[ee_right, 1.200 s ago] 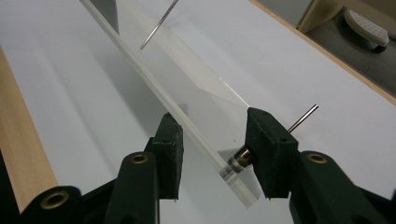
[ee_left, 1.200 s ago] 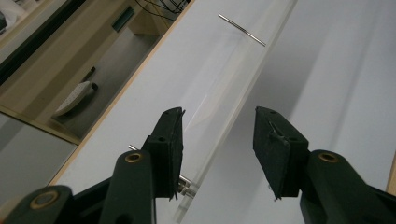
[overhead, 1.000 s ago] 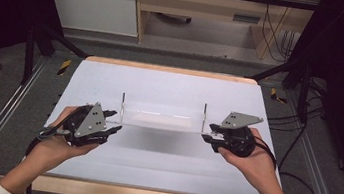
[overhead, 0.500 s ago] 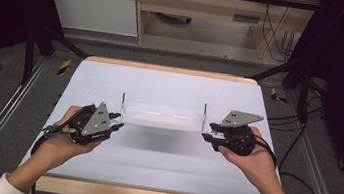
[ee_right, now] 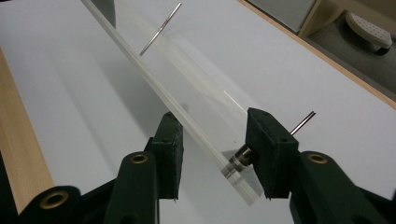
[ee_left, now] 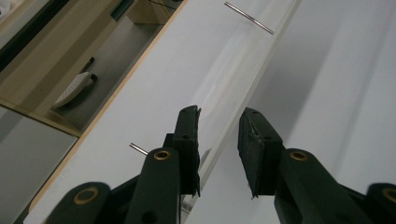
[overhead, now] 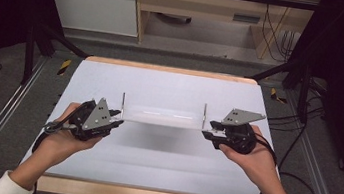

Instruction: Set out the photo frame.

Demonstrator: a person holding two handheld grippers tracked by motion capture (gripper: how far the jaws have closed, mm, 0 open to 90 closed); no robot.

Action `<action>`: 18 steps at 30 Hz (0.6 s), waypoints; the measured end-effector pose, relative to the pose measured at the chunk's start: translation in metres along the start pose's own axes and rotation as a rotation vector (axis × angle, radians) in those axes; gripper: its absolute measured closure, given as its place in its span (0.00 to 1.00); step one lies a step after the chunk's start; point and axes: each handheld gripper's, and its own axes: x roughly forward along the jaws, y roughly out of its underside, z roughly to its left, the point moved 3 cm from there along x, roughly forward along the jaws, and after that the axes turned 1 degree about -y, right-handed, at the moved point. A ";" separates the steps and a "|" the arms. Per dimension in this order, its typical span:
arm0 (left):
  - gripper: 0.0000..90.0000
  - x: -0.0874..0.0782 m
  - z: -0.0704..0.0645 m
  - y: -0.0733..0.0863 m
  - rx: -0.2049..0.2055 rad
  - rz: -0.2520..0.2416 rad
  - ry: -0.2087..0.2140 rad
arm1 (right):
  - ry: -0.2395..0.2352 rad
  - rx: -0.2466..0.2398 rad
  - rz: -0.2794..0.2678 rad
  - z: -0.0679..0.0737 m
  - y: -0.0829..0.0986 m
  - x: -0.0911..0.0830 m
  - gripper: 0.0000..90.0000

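I have the clear plate (overhead: 162, 117) at mid-frame in the high view, lying on the white table (overhead: 163, 151) with a thin pin standing at each end. My left gripper (overhead: 115, 122) and right gripper (overhead: 205, 133) each straddle one end, jaws apart, not yet clamped; in the left gripper view one pad may be touching the edge, hard to tell through clear plastic. Next I judge both must close evenly before lifting.
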 end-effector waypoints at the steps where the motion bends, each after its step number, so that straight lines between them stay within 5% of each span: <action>1: 0.76 0.000 0.001 0.000 -0.003 0.001 0.002 | 0.002 0.001 -0.003 0.000 0.000 0.000 0.63; 11: 0.76 0.001 0.006 -0.003 -0.008 0.010 0.012 | 0.072 -0.013 -0.089 0.001 0.010 0.007 0.59; 18: 0.74 0.003 0.015 -0.004 -0.010 0.028 0.004 | 0.052 -0.023 -0.081 0.001 0.007 0.007 0.64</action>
